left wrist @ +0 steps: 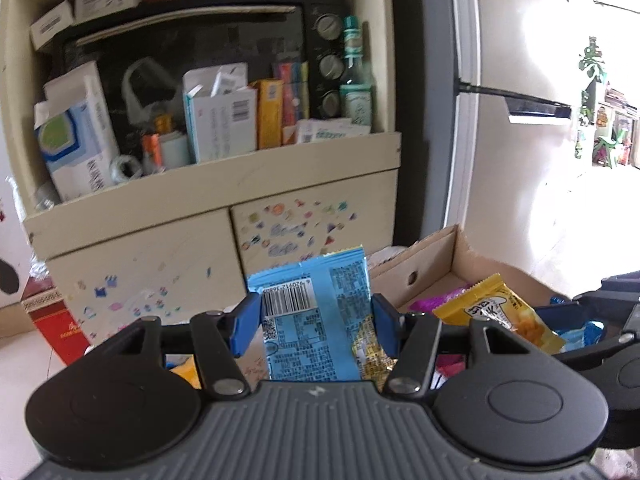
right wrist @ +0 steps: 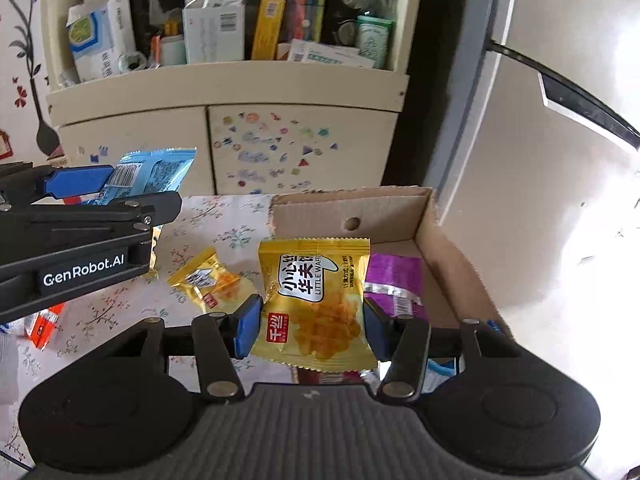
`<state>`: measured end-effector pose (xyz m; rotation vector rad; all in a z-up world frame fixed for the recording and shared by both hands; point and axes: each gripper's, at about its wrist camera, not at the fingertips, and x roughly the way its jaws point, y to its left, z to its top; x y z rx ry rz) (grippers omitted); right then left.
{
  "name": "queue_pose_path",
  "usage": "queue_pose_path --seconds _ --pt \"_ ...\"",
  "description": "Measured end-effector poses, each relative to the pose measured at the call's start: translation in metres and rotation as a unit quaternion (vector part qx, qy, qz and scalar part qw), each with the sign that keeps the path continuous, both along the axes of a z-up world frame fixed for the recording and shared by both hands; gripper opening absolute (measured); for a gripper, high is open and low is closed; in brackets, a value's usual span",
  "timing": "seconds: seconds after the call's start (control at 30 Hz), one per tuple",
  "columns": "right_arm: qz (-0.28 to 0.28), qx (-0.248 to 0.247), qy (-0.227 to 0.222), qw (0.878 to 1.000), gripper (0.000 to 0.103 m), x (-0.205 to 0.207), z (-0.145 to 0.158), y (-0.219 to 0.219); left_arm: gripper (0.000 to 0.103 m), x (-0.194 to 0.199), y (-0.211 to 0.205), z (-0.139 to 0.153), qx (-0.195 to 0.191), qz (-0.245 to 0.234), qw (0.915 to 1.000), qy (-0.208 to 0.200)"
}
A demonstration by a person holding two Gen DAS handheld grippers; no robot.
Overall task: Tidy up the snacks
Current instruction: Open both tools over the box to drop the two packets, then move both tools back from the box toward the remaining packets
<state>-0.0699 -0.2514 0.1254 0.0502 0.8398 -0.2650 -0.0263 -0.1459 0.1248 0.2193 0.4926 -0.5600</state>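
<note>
1. Hidden or hard to make out: the lower edge of the blue snack packet (left wrist: pixel 310 320) disappears behind the left gripper's (left wrist: pixel 316 324) body, and a gold wrapper (left wrist: pixel 370 354) is tucked behind its right side, mostly covered. The bottom of the cardboard box (right wrist: pixel 404 210) is largely blocked by the right gripper (right wrist: pixel 312 326); only a strip of a purple packet (right wrist: pixel 394 284) shows inside it.
2. The blue snack packet stands upright between the left gripper's blue pads, both pressed to its side edges: grasped. The yellow waffle packet (right wrist: pixel 316 300) sits likewise between the right gripper's pads, clenched at its sides and hanging over the box's near left corner.
3. Only the right wrist view shows the floral tablecloth (right wrist: pixel 224 216) and a second small yellow packet (right wrist: pixel 210 282) lying on it, left of the box, plus the left gripper seen side-on above the table. Only the left wrist view shows the red box (left wrist: pixel 56 324) on the floor by the cream cabinet (left wrist: pixel 224 196)
</note>
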Motion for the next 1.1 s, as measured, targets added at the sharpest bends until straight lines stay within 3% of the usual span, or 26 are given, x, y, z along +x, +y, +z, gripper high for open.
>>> queue_pose_path --seconds 0.37,0.67,0.9,0.97,1.03,1.1 --pt "-0.071 0.044 -0.031 0.996 0.06 -0.013 0.015 -0.05 0.058 0.008 -0.028 0.002 -0.015 -0.035 0.9991 0.02" --pt "-0.153 0.107 -0.041 0.981 0.06 -0.025 0.013 -0.087 0.058 0.014 -0.06 -0.018 -0.015 -0.086 0.9947 0.054" --pt "-0.196 0.107 -0.037 0.974 0.06 -0.028 0.007 -0.1 0.058 0.014 -0.09 -0.034 -0.028 -0.129 0.9886 0.072" --pt "-0.216 0.102 -0.034 0.97 0.062 -0.027 0.004 -0.104 0.065 0.01 -0.097 -0.037 -0.029 -0.141 0.9866 0.076" --pt "-0.229 0.099 -0.032 0.968 0.069 -0.027 0.003 -0.108 0.079 0.004 -0.1 -0.038 -0.031 -0.152 0.9847 0.079" --pt "-0.236 0.109 -0.041 0.965 0.07 -0.028 0.004 -0.11 0.081 -0.001 -0.101 -0.033 -0.027 -0.161 0.9837 0.076"
